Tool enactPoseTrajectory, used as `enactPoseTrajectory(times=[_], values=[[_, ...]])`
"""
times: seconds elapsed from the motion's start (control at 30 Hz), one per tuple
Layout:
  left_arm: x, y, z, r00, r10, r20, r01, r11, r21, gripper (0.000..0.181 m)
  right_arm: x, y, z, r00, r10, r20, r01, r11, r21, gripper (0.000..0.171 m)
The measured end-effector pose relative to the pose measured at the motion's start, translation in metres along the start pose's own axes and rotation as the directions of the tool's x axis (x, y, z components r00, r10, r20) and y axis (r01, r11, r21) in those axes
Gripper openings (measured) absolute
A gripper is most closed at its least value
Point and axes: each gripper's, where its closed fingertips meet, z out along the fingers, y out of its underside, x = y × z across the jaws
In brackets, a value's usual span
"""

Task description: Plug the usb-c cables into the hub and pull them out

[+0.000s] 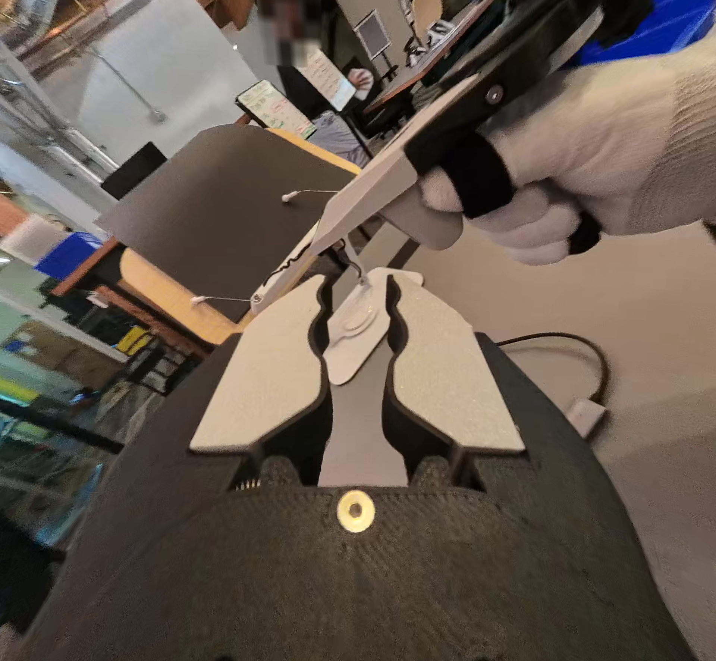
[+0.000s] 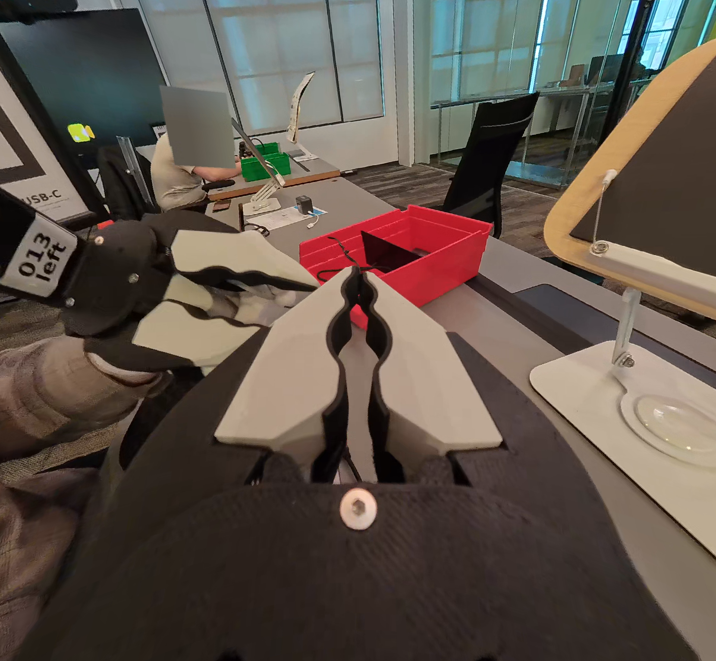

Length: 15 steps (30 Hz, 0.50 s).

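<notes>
The black cable point(image 1: 573, 348) beside the small white rectangular plug block point(image 1: 587, 415) disappears behind the left gripper body. The red plastic bin point(image 2: 426, 251) is partly hidden by the right gripper's grey fingers point(image 2: 310, 351). Hub: not identifiable.

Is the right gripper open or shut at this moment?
Shut. In the right wrist view the right gripper has its fingertips meeting, pinching a thin black cable in front of the red bin.
</notes>
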Motion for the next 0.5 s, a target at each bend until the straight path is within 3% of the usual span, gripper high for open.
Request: enactPoseTrajectory(times=[0.13, 0.33, 0.5], values=[[-0.002, -0.002, 0.003, 0.999, 0.002, 0.041, -0.003, 1.0, 0.021, 0.011, -0.002, 0.002, -0.001, 1.0, 0.002, 0.006, -0.002, 1.0, -0.005, 0.0], [-0.004, -0.007, 0.004, 0.997, 0.001, 0.08, -0.005, 0.998, 0.06, 0.023, -0.002, 0.002, -0.002, 1.0, 0.025, 0.016, -0.025, 1.0, 0.004, 0.0], [-0.006, -0.009, 0.005, 0.991, 0.015, 0.132, -0.027, 0.995, 0.094, 0.005, -0.004, 0.003, -0.001, 0.998, 0.059, 0.035, -0.059, 0.998, 0.018, 0.0]])
